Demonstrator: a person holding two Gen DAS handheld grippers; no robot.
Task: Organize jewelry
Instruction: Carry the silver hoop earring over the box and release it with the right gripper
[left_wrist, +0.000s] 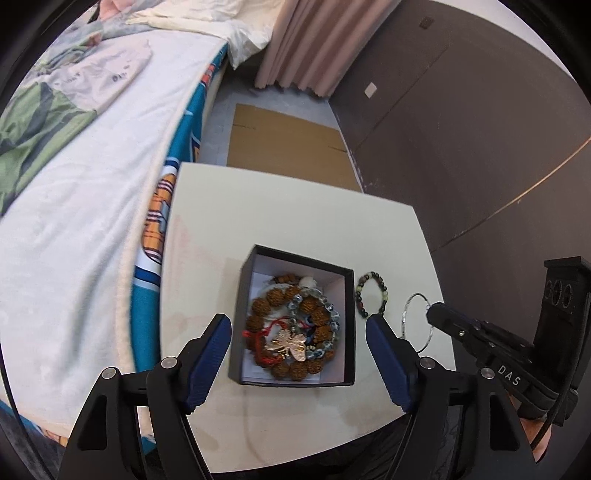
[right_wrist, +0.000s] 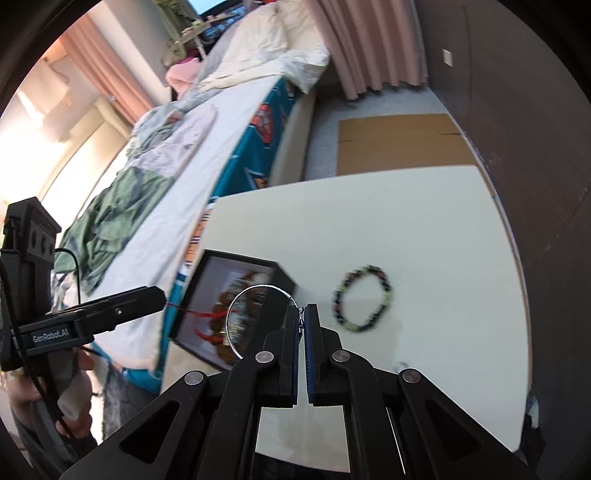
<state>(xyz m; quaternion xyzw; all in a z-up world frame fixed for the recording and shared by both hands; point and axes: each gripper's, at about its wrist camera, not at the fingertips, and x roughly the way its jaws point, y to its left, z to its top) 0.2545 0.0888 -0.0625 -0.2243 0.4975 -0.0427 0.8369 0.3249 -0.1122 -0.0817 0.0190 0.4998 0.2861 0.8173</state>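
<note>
A black jewelry box (left_wrist: 246, 291) with a white lining sits on the cream table (left_wrist: 295, 214). It holds a brown bead bracelet (left_wrist: 258, 314), a clear bead bracelet, a red cord and a gold butterfly pendant (left_wrist: 290, 343). My left gripper (left_wrist: 297, 328) is open above the box. A dark and green bead bracelet (left_wrist: 370, 294) lies right of the box. My right gripper (right_wrist: 302, 314) is shut on a thin silver bangle (right_wrist: 236, 306), held above the table next to the box (right_wrist: 199, 280). The bead bracelet also shows in the right wrist view (right_wrist: 364, 299).
A bed (left_wrist: 92, 184) with white bedding and clothes runs along the table's left side. Flat cardboard (left_wrist: 288, 144) lies on the floor beyond the table. A dark wall (left_wrist: 461, 129) stands to the right. A small ring (right_wrist: 400, 366) lies on the table near my right gripper.
</note>
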